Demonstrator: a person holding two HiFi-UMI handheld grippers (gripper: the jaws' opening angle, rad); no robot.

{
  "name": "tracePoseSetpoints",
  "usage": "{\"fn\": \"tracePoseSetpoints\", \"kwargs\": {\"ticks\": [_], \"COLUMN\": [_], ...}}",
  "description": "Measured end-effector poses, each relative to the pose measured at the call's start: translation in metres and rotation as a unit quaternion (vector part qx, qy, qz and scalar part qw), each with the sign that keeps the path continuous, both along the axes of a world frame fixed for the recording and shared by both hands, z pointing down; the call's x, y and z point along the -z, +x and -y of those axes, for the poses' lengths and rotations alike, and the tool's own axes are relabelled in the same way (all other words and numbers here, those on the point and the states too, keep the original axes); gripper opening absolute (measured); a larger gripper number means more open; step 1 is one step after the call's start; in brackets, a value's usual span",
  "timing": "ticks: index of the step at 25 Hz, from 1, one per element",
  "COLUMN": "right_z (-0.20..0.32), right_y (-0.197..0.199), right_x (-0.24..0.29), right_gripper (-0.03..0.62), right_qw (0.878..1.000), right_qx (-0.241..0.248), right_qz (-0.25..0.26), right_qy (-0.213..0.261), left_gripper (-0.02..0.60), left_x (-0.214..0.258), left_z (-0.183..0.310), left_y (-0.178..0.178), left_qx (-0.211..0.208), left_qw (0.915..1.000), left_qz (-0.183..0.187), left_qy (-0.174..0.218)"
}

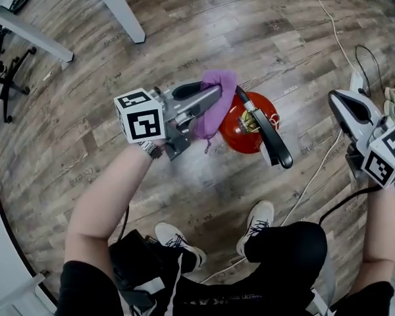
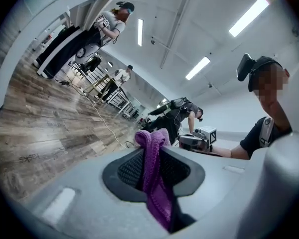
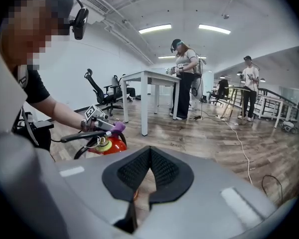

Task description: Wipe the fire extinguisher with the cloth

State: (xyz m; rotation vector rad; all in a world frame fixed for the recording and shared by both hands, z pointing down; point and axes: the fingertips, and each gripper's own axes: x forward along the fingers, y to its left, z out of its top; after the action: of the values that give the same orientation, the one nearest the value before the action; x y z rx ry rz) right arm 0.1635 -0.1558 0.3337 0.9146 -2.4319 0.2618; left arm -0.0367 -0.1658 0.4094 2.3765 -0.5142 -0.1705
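Observation:
A red fire extinguisher (image 1: 240,137) stands upright on the wood floor, its black lever and hose (image 1: 271,133) pointing toward me. My left gripper (image 1: 216,96) is shut on a purple cloth (image 1: 218,104), which hangs just over the left side of the extinguisher's top. In the left gripper view the cloth (image 2: 153,173) is pinched between the pads and bunches above them. My right gripper (image 1: 337,99) is shut and empty, off to the right of the extinguisher. In the right gripper view the extinguisher (image 3: 111,145) and the cloth (image 3: 118,128) lie ahead on the left.
White table legs (image 1: 122,12) and a black office chair (image 1: 6,78) stand at the upper left. A white cable (image 1: 326,18) runs across the floor on the right. My shoes (image 1: 258,221) are just below the extinguisher. Other people work in the background (image 3: 185,78).

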Motion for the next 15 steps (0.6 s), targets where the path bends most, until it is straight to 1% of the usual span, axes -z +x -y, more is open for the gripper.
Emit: {"fn": "tracePoseSetpoints", "kwargs": {"ticks": [3,6,8,10,12,15], "right_z": [0.008,0.018,0.022,0.021,0.020,0.019], "right_y": [0.000,0.001,0.003,0.005,0.008,0.013], "right_x": [-0.015,-0.024,-0.032,-0.042,-0.052,-0.062], "right_gripper": [0.005,0.005,0.005,0.005,0.005,0.005], "right_qw": [1.000,0.999,0.999,0.999,0.999,0.999], "right_qx": [-0.009,-0.015,-0.024,-0.029,-0.032,-0.037], "right_qz": [0.007,0.016,0.022,0.024,0.026,0.029], "right_qy": [0.015,0.025,0.025,0.019,0.010,-0.001], "left_gripper": [0.075,0.075,0.075,0.074,0.074,0.074], "left_x": [-0.035,-0.080,-0.115,-0.152,-0.189,-0.252], "left_z": [0.004,0.001,-0.003,-0.007,-0.014,-0.026], "left_y": [-0.008,-0.008,-0.008,-0.009,-0.012,-0.018], "left_qx": [0.025,0.045,0.070,0.098,0.122,0.142], "left_qw": [0.9996,0.9982,0.9952,0.9903,0.9837,0.9684], "left_qz": [0.002,0.027,0.045,0.063,0.084,0.132], "left_qy": [-0.012,-0.029,-0.051,-0.076,-0.101,-0.156]}}
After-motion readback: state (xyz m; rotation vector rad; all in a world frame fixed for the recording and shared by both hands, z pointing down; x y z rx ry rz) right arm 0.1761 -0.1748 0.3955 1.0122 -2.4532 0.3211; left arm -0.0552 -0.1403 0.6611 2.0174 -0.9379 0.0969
